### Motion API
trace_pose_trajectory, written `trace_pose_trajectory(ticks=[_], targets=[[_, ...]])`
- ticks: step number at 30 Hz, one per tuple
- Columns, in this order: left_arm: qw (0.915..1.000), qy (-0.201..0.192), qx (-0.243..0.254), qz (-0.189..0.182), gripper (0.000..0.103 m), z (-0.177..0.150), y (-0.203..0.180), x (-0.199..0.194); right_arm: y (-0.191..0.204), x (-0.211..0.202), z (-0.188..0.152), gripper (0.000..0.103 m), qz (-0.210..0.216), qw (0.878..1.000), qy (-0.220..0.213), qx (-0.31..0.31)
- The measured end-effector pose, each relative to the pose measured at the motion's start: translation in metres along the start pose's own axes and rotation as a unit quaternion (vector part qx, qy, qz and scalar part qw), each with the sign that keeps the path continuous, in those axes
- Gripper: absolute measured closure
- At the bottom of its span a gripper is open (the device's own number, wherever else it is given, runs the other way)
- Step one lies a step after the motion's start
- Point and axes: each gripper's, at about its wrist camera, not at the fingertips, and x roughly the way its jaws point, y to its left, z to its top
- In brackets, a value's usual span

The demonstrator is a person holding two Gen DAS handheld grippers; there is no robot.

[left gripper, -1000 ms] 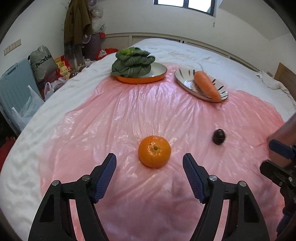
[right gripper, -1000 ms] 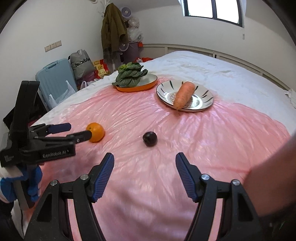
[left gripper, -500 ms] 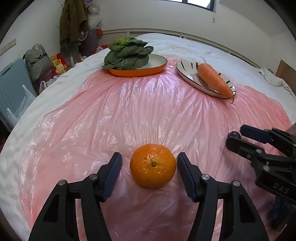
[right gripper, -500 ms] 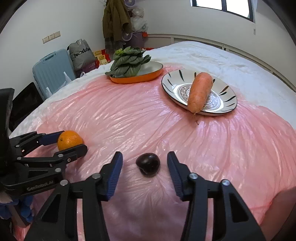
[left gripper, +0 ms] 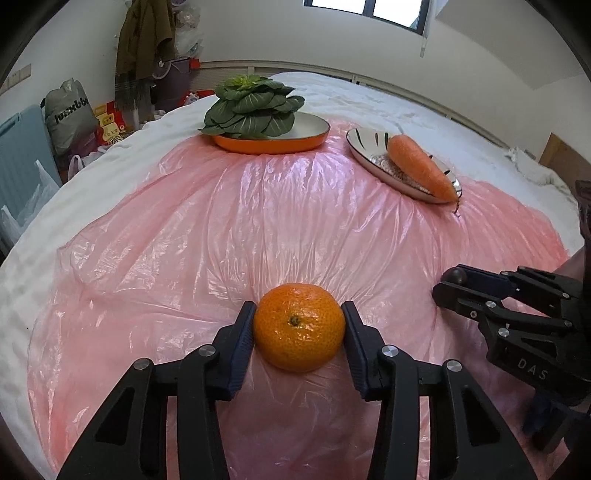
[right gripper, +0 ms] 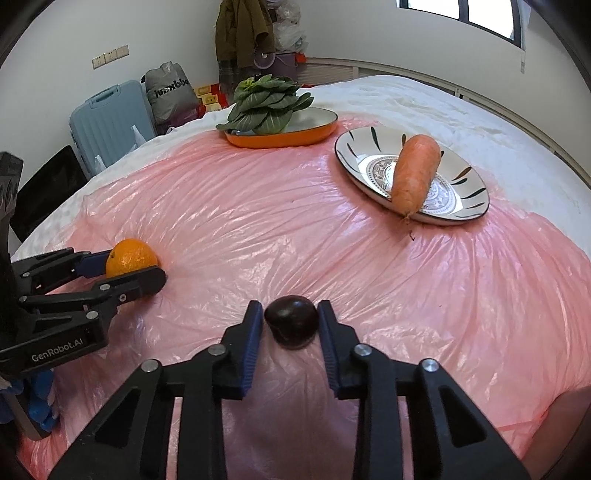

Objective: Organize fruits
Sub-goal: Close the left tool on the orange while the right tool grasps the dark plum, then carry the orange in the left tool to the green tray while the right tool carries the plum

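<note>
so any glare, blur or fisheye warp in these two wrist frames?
Left wrist: sharp, no motion blur; window light puts white sheen streaks on the pink plastic sheet; bed edge bows, corners vignetted black. Right wrist: equally sharp; sheen on the sheet, bright patch on the patterned plate; dark fruit nearly featureless with one small highlight; window blown out.

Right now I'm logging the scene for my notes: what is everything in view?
orange: 1, orange, on the pink sheet, between left pads
dark fruit: 1, near black, between right pads
carrot: 1, orange, on patterned plate
leafy greens: 1 bunch, green, on orange dish
pink sheet: 1, over white bed
suitcase: 1, pale blue, by wall
left hand-held gripper: black, closing on the orange
right hand-held gripper: black, closing on the dark fruit
</note>
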Motion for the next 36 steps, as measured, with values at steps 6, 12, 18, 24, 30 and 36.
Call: trace_pose_trajectory(ticks=[6,12,18,24,30,36], targets=[[0.9996,-0.010,-0.022,-0.012,0.063,-0.001,0.011,-0.011,0.002,-0.010,0.000,0.082,0.004,1.000,-0.006,0.004],[0.9986,-0.017,-0.048,-0.014,0.063,-0.001,0.027,-0.027,0.009,-0.023,-0.001,0.082,0.007,1.000,-0.009,0.006],[0.9977,-0.027,-0.060,-0.016,0.063,-0.003,0.038,-0.050,0.024,-0.049,-0.003,0.082,0.013,1.000,-0.016,0.007],[0.9978,-0.035,-0.055,-0.010,0.063,-0.009,0.040,-0.083,0.042,-0.091,-0.017,0.082,0.026,0.999,-0.032,0.013],[0.9984,-0.037,-0.041,-0.012,0.063,-0.022,0.027,-0.115,0.052,-0.134,-0.043,0.082,0.024,0.999,-0.038,0.020],[0.9986,-0.036,-0.020,-0.032,0.063,-0.042,-0.002,-0.147,0.053,-0.178,-0.075,0.082,0.004,0.998,-0.043,0.039]])
